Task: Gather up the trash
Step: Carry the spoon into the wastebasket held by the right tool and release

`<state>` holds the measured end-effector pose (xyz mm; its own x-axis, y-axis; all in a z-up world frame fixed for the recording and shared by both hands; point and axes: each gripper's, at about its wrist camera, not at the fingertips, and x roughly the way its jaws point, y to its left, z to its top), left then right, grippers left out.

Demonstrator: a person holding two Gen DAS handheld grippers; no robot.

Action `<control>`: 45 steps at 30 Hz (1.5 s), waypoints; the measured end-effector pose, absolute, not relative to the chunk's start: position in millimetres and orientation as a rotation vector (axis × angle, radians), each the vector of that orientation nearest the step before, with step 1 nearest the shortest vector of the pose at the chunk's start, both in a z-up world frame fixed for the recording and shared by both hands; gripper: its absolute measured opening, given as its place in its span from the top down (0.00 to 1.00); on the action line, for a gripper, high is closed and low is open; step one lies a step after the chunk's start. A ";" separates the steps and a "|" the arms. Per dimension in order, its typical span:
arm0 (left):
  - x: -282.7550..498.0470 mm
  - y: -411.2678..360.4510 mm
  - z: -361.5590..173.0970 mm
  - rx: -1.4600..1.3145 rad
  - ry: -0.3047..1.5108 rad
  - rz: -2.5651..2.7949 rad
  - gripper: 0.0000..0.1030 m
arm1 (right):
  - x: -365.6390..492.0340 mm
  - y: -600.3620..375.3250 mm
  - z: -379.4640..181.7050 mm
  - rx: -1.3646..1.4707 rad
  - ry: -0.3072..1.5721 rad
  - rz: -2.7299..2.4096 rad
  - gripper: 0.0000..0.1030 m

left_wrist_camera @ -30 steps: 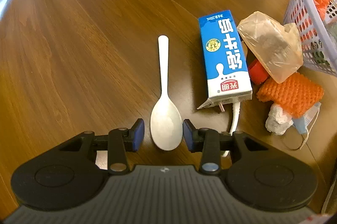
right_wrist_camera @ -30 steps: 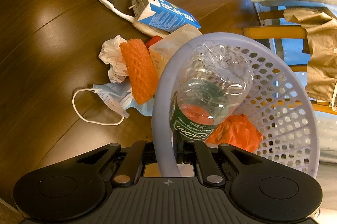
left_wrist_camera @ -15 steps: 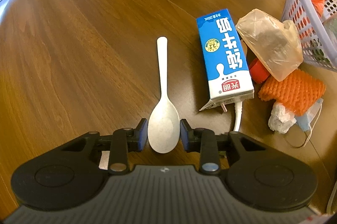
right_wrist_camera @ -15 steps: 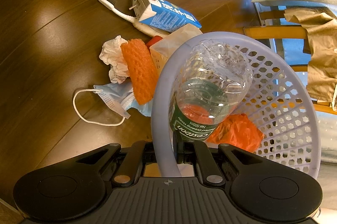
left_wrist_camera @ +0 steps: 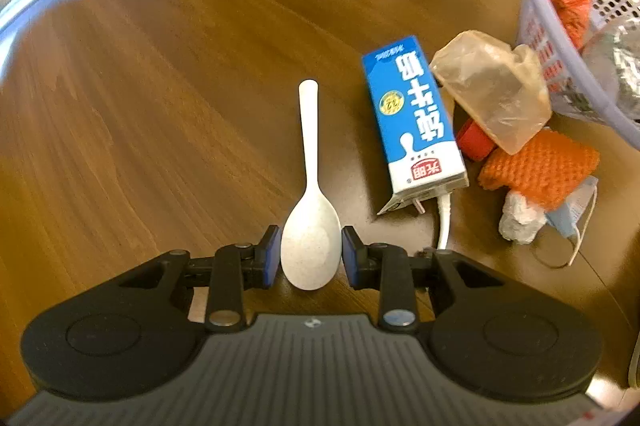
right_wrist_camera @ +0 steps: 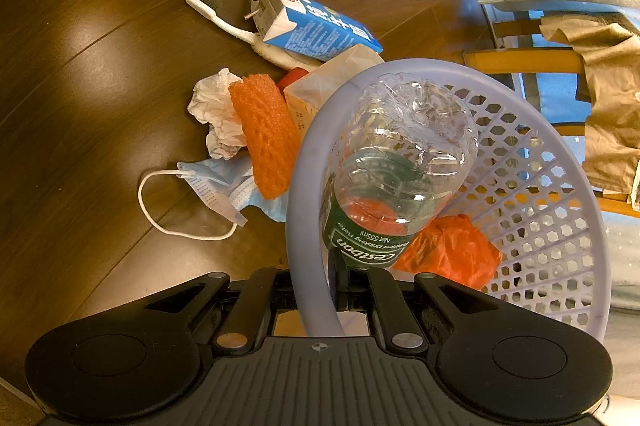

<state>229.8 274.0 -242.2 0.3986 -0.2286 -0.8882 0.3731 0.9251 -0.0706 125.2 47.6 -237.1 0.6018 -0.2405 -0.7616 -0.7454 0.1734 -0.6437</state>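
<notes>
Your left side of the wooden table (left_wrist_camera: 160,86) lies bare out to its curved edge; on your right, trash crowds against the lilac basket (right_wrist_camera: 308,154); your left gripper (left_wrist_camera: 308,258) is clamped on the white spoon's (left_wrist_camera: 310,210) bowl, having just closed; beside it lie a blue milk carton (left_wrist_camera: 412,122) with Chinese lettering, a toothbrush (right_wrist_camera: 224,22), orange foam netting (left_wrist_camera: 540,166), tissue (right_wrist_camera: 216,110), a face mask (right_wrist_camera: 216,186); your right gripper (right_wrist_camera: 340,286) is pinched tight on the basket's rim beneath a clear bottle (right_wrist_camera: 400,166) reading "Net 555ml".
</notes>
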 end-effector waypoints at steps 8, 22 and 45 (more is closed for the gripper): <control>218.5 270.0 -195.7 0.246 1.002 -0.487 0.74 | 125.0 47.8 -237.6 -1.399 0.904 0.441 0.96; 209.2 210.4 -100.2 0.454 0.818 -0.783 0.74 | 123.7 48.6 -237.4 -1.407 0.895 0.450 0.96; 246.3 129.2 -62.4 0.541 0.640 -0.971 0.72 | 121.3 46.2 -235.0 -1.375 0.901 0.448 0.96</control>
<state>246.3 129.2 -62.4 0.4113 -0.5749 -0.7074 0.8766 0.4622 0.1340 121.3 46.2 -235.0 0.6051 -0.2222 -0.7645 -0.7439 0.1843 -0.6423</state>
